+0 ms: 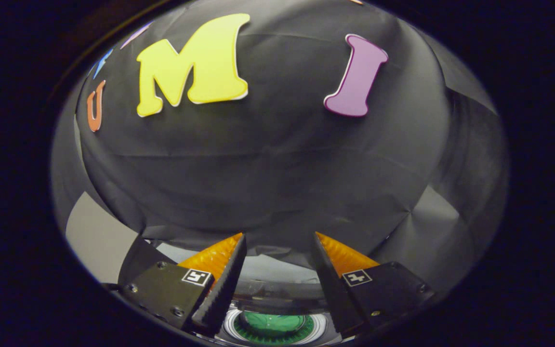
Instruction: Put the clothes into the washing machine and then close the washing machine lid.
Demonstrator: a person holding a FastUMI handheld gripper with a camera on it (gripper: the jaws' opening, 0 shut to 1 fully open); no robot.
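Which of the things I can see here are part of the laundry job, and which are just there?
Part of the job:
- the washing machine, seen below and between the tongs' fingers
- the green clothes inside its round drum
- the tongs, open, holding nothing

Just there:
- the black cloth wall beyond the fingers
- a pale panel beside it

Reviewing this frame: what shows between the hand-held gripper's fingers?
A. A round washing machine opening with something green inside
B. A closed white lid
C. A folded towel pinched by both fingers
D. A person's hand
A: the hand-held gripper is open, holding nothing, and between its fingers sits the washing machine's round opening with something green inside.
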